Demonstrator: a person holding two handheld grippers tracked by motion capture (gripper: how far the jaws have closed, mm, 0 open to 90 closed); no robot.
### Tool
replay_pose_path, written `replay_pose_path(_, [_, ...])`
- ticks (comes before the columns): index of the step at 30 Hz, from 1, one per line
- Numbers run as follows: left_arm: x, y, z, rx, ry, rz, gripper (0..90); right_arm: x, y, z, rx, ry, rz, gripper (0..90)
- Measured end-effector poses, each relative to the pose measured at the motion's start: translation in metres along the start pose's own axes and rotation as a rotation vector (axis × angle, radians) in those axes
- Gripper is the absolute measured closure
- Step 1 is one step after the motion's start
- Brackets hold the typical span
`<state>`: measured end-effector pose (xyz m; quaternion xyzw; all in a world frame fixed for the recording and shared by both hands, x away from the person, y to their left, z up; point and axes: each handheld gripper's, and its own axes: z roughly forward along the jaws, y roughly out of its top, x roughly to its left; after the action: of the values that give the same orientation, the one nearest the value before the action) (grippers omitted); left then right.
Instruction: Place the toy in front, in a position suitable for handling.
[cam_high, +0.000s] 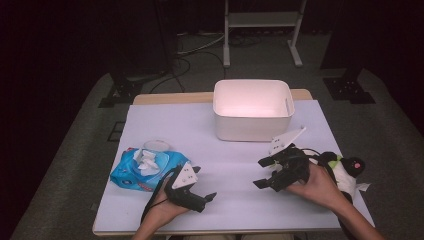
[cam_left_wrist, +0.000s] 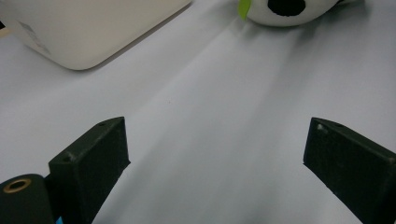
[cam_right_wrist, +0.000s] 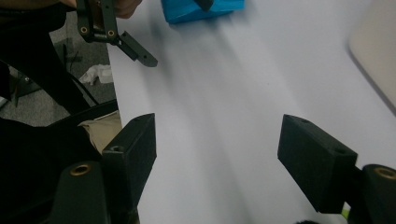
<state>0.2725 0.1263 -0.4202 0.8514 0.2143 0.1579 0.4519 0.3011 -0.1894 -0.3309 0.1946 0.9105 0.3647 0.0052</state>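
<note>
My left gripper (cam_high: 204, 183) rests on the white table sheet (cam_high: 235, 200) near the front left, open with nothing between its jaws. It points right, toward a black-and-white plush toy (cam_left_wrist: 285, 9) and the white bin (cam_left_wrist: 88, 28). My right gripper (cam_high: 259, 173) is at the front right, also open and empty, pointing left. The plush toy (cam_high: 346, 169) lies just behind the right hand, by the wrist. In the right gripper view the open jaws (cam_right_wrist: 217, 144) frame bare sheet, with the left gripper (cam_right_wrist: 135, 49) farther off.
A white bin (cam_high: 252, 110) stands at the back middle of the table. A blue wipes pack (cam_high: 145, 169) with a tissue sticking out lies at the left, beside the left gripper. Bare sheet lies between the two grippers. Floor and stand legs are beyond the table.
</note>
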Motion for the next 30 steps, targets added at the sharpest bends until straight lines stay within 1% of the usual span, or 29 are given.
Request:
replay_pose_path(2, [0.000,0.000,0.000,-0.001,0.001,0.000,5.8,-0.001,0.000,-0.003,0.000,-0.003,0.000,26.9])
replay_pose_path(3, [0.001,0.000,0.000,-0.002,0.002,0.001,5.8,-0.002,-0.001,-0.009,0.004,-0.013,0.003,26.9])
replay_pose_path(4, [0.001,0.000,-0.001,-0.001,0.003,0.002,5.8,-0.002,-0.001,-0.009,0.004,-0.013,0.003,26.9])
replay_pose_path(5, [0.001,0.000,-0.001,-0.003,0.005,0.000,5.8,-0.004,-0.002,-0.015,0.010,-0.021,0.005,26.9])
replay_pose_path(6, [0.001,0.000,-0.001,-0.003,0.005,0.000,5.8,-0.004,-0.002,-0.015,0.010,-0.021,0.005,26.9])
replay_pose_path(7, [0.001,0.000,-0.001,0.000,0.006,0.002,5.8,-0.005,-0.004,-0.020,0.016,-0.027,0.007,26.9])
replay_pose_path(8, [0.001,0.000,-0.001,0.000,0.006,0.002,5.8,-0.005,-0.004,-0.020,0.016,-0.027,0.007,26.9])
replay_pose_path(9, [0.001,0.000,-0.001,0.000,0.005,0.002,5.8,-0.006,-0.007,-0.025,0.012,-0.026,0.014,26.9])
replay_pose_path(11, [0.001,0.000,-0.001,0.001,0.006,0.003,5.8,-0.007,-0.008,-0.027,0.012,-0.025,0.014,26.9])
replay_pose_path(18, [0.001,0.000,-0.001,0.003,0.007,0.007,5.8,-0.008,-0.013,-0.041,0.015,-0.049,0.017,26.9])
replay_pose_path(30, [0.002,0.000,-0.001,0.008,0.010,0.009,5.8,-0.013,-0.022,-0.063,0.005,-0.078,0.039,26.9])
